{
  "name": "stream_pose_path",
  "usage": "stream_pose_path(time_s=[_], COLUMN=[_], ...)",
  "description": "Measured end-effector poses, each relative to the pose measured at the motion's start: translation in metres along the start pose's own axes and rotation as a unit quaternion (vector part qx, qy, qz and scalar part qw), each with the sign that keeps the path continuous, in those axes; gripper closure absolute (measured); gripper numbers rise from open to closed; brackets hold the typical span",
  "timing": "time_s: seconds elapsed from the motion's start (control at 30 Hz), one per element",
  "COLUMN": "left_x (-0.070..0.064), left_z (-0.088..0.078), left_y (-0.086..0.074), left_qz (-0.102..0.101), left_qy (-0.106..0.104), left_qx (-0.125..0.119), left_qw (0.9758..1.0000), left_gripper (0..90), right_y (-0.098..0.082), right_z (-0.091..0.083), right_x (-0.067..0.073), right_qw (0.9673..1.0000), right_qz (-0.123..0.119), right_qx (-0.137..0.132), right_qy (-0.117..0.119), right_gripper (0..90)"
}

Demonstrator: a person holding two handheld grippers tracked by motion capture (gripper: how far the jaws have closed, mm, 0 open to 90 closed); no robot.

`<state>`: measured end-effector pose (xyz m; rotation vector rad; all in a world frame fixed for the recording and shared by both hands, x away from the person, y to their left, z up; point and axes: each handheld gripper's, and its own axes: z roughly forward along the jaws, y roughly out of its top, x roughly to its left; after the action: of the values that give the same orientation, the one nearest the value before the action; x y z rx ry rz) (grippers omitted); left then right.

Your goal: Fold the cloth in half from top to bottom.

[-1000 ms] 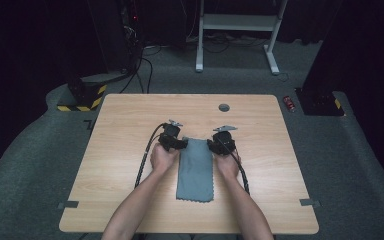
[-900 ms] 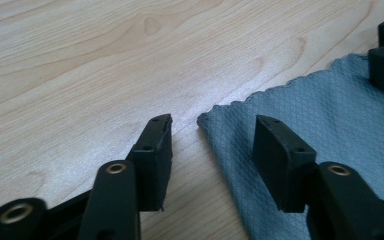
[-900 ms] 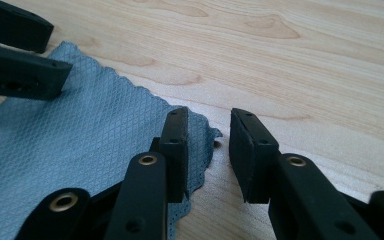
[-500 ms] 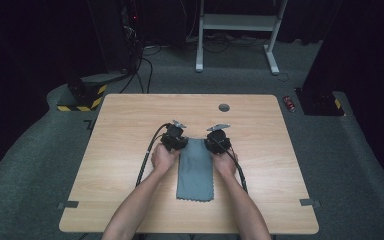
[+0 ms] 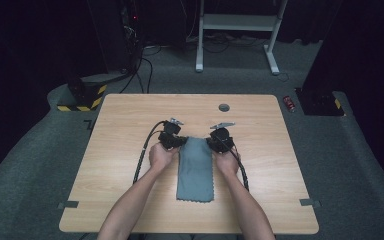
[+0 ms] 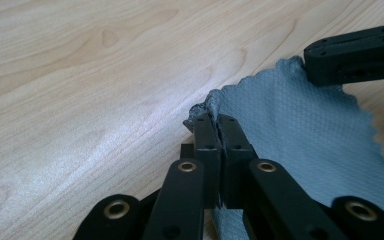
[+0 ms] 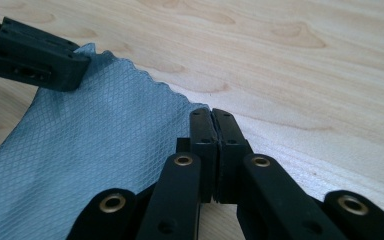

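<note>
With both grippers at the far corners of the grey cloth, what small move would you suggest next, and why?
Probably lift both corners a little and bring them toward the near edge to fold the cloth. The left gripper and right gripper have just been closing and now each pinch a far corner, while the rest lies flat on the table.

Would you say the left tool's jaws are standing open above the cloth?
No, the left tool is shut on a corner of the blue-grey cloth.

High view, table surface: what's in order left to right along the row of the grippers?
Black cable → left gripper → grey-blue cloth → right gripper → bare wooden table.
</note>
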<state>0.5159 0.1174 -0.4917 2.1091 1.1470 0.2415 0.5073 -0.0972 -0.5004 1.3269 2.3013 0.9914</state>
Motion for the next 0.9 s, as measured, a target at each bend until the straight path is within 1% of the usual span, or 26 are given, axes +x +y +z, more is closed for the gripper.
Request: stream_pose_path(time_s=[0.03,0.13,0.17,0.23,0.27,0.33,0.37,0.43,0.5,0.57,0.6,0.67,0.73,0.77,0.83,0.9], left_x=[0.000,-0.001,-0.001,-0.002,-0.002,-0.002,-0.001,0.000,-0.001,-0.003,-0.003,-0.004,-0.007,-0.008,-0.010,-0.011], left_z=[-0.002,-0.007,-0.009,-0.012,-0.012,-0.013,-0.014,-0.017,-0.022,-0.026,-0.028,-0.031,-0.033,-0.033,-0.033,-0.033], left_y=[0.001,0.004,0.005,0.007,0.008,0.010,0.012,0.017,0.024,0.031,0.034,0.038,0.038,0.037,0.033,0.029], left_qz=[0.002,0.013,0.008,0.003,0.004,0.006,0.003,0.002,0.009,0.021,0.022,0.018,0.026,0.032,0.037,0.038], left_qy=[-0.002,0.000,-0.003,-0.004,-0.004,-0.004,-0.005,-0.005,0.001,0.004,0.005,0.001,0.002,0.003,0.000,-0.006], left_qx=[-0.002,-0.008,-0.014,-0.022,-0.023,-0.021,-0.023,-0.027,-0.034,-0.034,-0.039,-0.048,-0.049,-0.048,-0.048,-0.045], left_qw=[1.0000,0.9999,0.9999,0.9997,0.9997,0.9998,0.9997,0.9996,0.9994,0.9992,0.9990,0.9987,0.9985,0.9983,0.9982,0.9983], left_gripper=[88.6,88.7,88.7,88.7,88.7,88.7,88.7,88.7,88.7,88.7,88.7,88.7,88.7,88.7,88.6,88.6], right_y=[0.001,0.004,0.004,0.006,0.009,0.015,0.018,0.023,0.027,0.030,0.032,0.035,0.038,0.039,0.037,0.033], right_z=[-0.002,-0.010,-0.012,-0.016,-0.018,-0.023,-0.025,-0.027,-0.030,-0.032,-0.032,-0.036,-0.041,-0.044,-0.047,-0.047], right_x=[0.000,0.000,-0.001,-0.001,-0.001,-0.001,-0.001,0.000,0.000,-0.002,-0.002,-0.004,-0.005,-0.006,-0.005,-0.002], right_qw=[1.0000,0.9999,0.9999,0.9999,0.9999,0.9998,0.9996,0.9996,0.9995,0.9994,0.9994,0.9992,0.9989,0.9986,0.9985,0.9985], right_qz=[-0.003,-0.004,-0.003,-0.005,-0.007,-0.013,-0.018,-0.021,-0.020,-0.017,-0.019,-0.016,-0.014,-0.014,-0.019,-0.026], right_qx=[-0.003,-0.012,-0.014,-0.015,-0.012,-0.015,-0.020,-0.018,-0.025,-0.031,-0.028,-0.034,-0.044,-0.050,-0.050,-0.048], right_qy=[0.000,0.002,0.002,0.002,0.001,-0.001,-0.003,-0.006,-0.008,-0.007,-0.008,-0.010,-0.009,-0.009,-0.008,-0.009], right_gripper=[88.9,89.0,89.0,89.0,89.0,89.0,89.0,89.1,89.1,89.1,89.1,89.1,89.1,89.1,89.1,89.1])
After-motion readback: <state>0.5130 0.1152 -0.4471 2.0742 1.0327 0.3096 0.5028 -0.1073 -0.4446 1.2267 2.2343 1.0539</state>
